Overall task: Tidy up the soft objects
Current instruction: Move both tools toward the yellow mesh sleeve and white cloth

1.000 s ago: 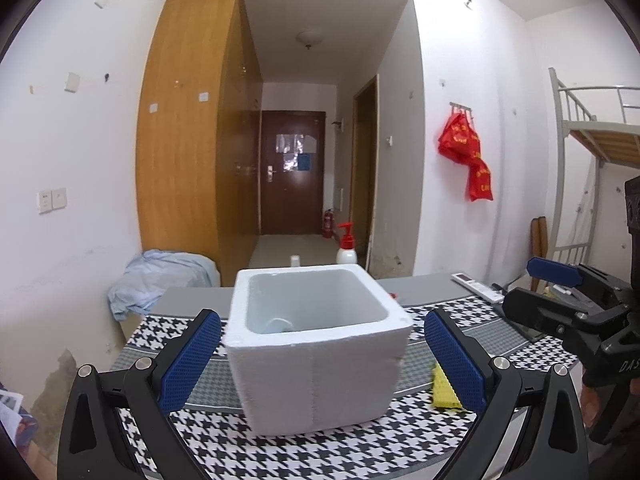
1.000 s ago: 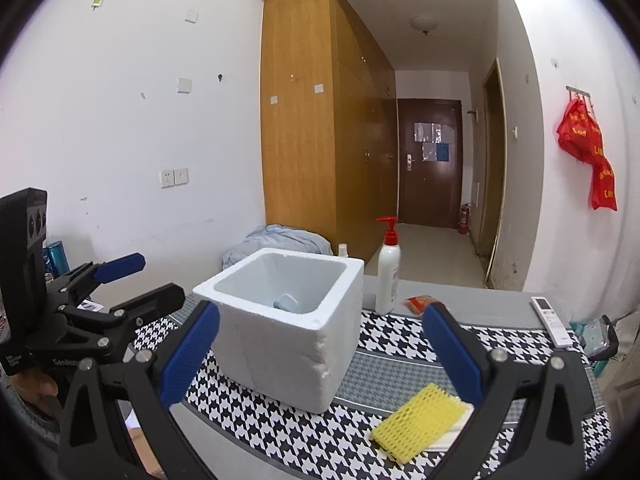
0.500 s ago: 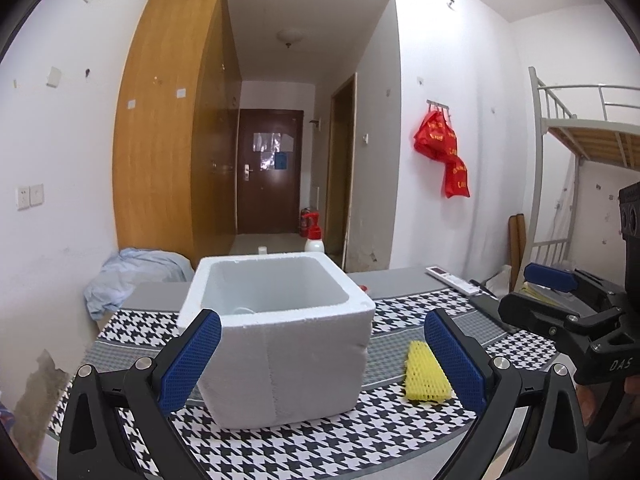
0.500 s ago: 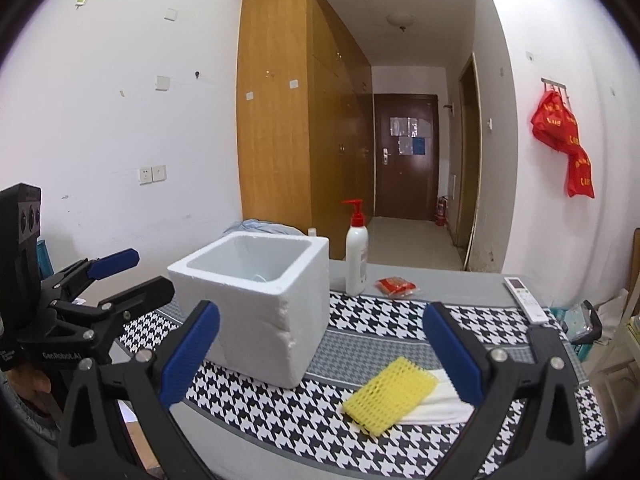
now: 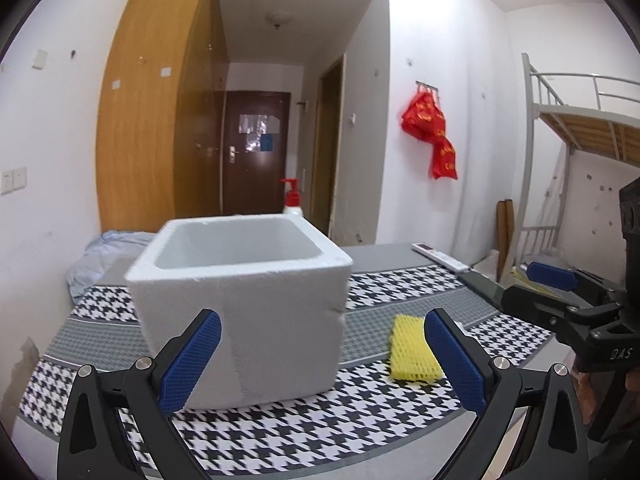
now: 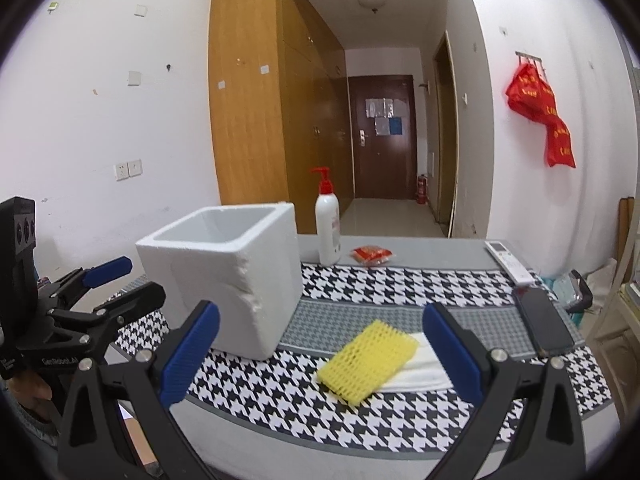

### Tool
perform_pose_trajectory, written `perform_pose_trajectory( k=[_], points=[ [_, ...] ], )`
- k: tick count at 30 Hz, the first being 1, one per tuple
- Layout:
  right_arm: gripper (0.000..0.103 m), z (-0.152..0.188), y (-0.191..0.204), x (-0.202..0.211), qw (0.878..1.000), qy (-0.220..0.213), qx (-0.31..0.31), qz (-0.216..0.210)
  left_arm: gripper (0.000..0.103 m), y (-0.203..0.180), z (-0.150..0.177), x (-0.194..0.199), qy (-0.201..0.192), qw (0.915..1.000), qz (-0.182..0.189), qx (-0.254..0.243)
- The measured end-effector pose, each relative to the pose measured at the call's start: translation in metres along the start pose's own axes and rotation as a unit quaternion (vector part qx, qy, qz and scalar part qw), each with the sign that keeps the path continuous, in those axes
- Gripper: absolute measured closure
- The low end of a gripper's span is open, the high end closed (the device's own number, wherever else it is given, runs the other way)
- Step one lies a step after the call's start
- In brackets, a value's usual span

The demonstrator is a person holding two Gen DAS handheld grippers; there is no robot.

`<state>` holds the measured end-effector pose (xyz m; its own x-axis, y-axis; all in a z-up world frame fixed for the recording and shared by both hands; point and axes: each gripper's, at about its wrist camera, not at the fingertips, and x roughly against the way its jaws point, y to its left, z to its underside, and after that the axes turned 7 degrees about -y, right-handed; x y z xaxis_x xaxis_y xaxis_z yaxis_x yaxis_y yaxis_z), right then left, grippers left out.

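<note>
A white foam box (image 5: 244, 292) (image 6: 228, 276) stands open-topped on the houndstooth table cloth (image 6: 400, 284). To its right a yellow foam net (image 6: 368, 360) (image 5: 414, 350) lies partly on a folded white cloth (image 6: 420, 372). My left gripper (image 5: 320, 364) is open, held in front of the box's near wall with nothing between its fingers. My right gripper (image 6: 318, 354) is open too, hovering just short of the yellow net. Each gripper also appears at the edge of the other's view, the right gripper (image 5: 560, 292) and the left gripper (image 6: 116, 284).
A white pump bottle with a red top (image 6: 328, 228) stands behind the box, with a red packet (image 6: 372, 254) beside it. A remote control (image 6: 510, 266) and a black phone (image 6: 544, 322) lie near the table's right edge. A bunk bed frame (image 5: 560, 152) stands to the right.
Both grippers have dropped lower and swung, so the box now looks more side-on and the yellow net has moved toward the centre of the right wrist view. Both stay open.
</note>
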<state>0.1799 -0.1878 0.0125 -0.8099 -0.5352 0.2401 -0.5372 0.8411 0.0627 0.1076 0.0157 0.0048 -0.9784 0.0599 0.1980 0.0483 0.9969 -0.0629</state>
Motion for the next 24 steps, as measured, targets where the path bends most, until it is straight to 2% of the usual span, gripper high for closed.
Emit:
perform_pose_trajectory(
  k=[15, 24],
  points=[
    [0.0, 0.012, -0.027, -0.001, 0.999, 0.029, -0.017, 0.039, 0.001, -0.025, 0.016, -0.028, 0.044, 0.9977, 0.05, -0.013],
    [0.0, 0.021, -0.049, -0.004, 0.997, 0.045, -0.029, 0.059, 0.001, -0.046, 0.023, -0.043, 0.059, 0.9956, 0.066, -0.028]
  ],
)
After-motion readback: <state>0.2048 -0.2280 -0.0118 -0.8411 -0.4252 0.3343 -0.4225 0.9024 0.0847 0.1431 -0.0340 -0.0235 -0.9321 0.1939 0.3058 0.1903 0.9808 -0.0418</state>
